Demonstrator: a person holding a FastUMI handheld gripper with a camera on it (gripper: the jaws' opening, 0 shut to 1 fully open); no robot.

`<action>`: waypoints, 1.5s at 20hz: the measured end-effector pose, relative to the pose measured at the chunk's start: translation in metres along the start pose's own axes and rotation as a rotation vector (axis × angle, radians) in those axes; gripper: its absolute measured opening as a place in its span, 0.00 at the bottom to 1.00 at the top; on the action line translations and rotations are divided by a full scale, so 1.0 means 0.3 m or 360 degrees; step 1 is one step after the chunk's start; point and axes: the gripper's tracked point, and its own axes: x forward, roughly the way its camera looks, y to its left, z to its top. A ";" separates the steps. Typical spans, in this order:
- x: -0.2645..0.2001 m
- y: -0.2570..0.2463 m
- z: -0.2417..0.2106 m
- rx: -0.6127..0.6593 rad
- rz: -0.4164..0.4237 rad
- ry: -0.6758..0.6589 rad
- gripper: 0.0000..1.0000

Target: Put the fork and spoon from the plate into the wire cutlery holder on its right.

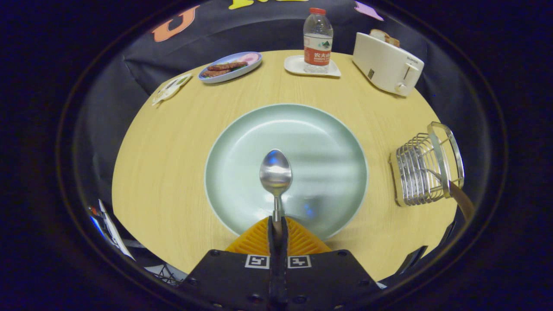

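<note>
A steel spoon points away from me over the pale green plate, bowl up. My gripper is shut on the spoon's handle, which is pinched between the two orange fingers. The rest of the plate's surface is bare. To the right of the plate stands the wire cutlery holder, tilted by the lens. A brown-handled utensil sticks out of it toward me; its head is hidden among the wires, so I cannot tell whether it is the fork.
At the far side of the round wooden table are a blue plate of food, a water bottle on a white tray, and a white toaster holding bread. A small packet lies at the far left edge.
</note>
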 end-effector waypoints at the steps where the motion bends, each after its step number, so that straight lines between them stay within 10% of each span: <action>1: -0.023 -0.010 0.012 -0.0015 0.0005 -0.0010 0.00; 9: -0.376 -0.152 0.178 -0.0026 0.0104 -0.0024 0.01; 14: -0.555 -0.452 0.260 -0.0046 -0.0058 -0.0023 0.01; 30: -0.482 -0.699 0.123 0.0168 -0.0021 0.0561 0.00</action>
